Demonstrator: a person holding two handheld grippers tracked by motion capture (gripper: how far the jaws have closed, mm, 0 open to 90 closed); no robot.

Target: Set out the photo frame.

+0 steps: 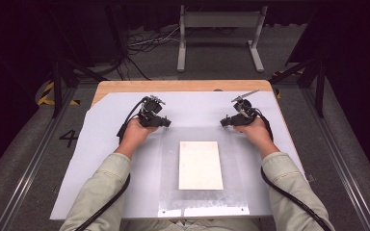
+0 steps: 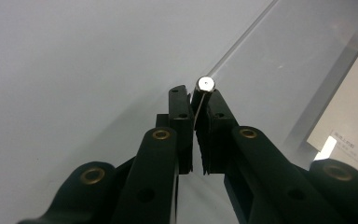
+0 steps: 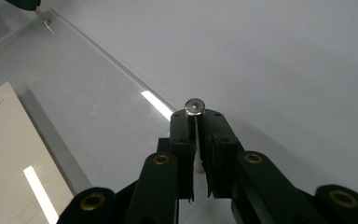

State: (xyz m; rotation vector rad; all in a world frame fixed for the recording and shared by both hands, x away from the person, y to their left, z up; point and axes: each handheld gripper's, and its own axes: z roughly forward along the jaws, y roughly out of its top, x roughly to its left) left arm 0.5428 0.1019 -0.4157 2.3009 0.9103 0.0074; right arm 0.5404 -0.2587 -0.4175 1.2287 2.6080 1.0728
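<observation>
Bright overhead light on the white sheet (image 1: 101, 159) — dark surroundings, glare streaks, soft near-field blur.

One clear sheet (image 1: 200, 168); one white card (image 1: 200, 165); two claws (image 1: 167, 123) (image 1: 223, 123).

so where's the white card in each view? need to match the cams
High view: white card at centre, under the clear sheet.
Left gripper view: at the right edge, beyond the jaws.
Right gripper view: lower left.
Shared landmark: the clear sheet, its edge running past each held silver pin.
</observation>
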